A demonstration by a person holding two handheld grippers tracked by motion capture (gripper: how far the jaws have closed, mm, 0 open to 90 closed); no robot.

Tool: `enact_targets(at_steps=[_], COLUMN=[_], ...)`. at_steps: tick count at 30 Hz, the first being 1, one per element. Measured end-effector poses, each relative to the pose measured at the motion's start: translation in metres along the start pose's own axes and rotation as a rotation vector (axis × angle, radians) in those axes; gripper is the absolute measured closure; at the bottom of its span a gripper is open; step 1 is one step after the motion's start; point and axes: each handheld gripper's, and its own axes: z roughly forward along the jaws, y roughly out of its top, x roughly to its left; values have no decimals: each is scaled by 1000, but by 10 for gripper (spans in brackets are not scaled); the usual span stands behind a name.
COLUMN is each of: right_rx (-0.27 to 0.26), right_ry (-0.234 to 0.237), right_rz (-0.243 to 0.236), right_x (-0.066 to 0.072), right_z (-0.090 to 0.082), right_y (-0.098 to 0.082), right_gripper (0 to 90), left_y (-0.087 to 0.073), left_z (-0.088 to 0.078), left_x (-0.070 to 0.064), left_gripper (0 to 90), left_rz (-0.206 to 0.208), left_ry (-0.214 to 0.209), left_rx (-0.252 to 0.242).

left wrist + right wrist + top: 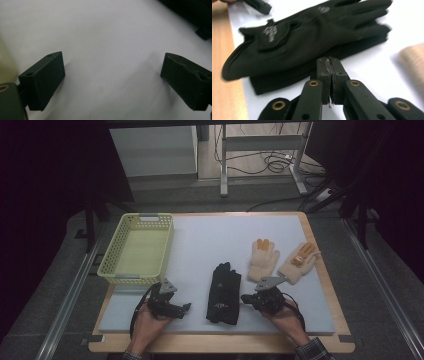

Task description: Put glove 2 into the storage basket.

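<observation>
From above, the black gloves (223, 293) lay stacked mid-mat between both tools — left gripper (186, 308) at nine o'clock of them, right gripper (245, 298) at three. In the left gripper view, the jaws stood wide apart over bare mat (105, 37). In the right gripper view, the jaws were pressed together — empty, just short of the gloves.

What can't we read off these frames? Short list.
- Black gloves: two stacked; the upper one hides the lower in the high view and the right gripper view.
- White print on the top glove: motion-blurred in the right gripper view, too small in the high view.
- Cream glove: cut off by the right edge of the right gripper view.
- Basket floor: dim and small in the high view; contents unclear.
</observation>
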Motion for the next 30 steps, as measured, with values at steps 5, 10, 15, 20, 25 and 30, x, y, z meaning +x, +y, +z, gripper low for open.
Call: enact_targets(at_steps=[5,10,15,20,25,30], right_rx=[29,31,35,35,33,29], right_ry=[29,39,51,41,15,0], right_rz=[-12,-11,-15,-21,-29,-35], right_x=[9,14,21,26,28,29], right_z=[8,16,25,37,49,59], right_y=[-8,-4,3,12,22,29], right_gripper=[883,883,882,882,882,882], left_y=[-18,-20,-21,-22,-23,-24], left_z=[-11,-12,-12,-12,-12,-12], left_x=[10,13,14,15,14,12], left_gripper=[39,39,49,63,62,62], left_rz=[-29,-17,-18,-23,-27,-37], left_ry=[19,6,3,3,9,18], left_rx=[-24,-32,-39,-44,-50,-64])
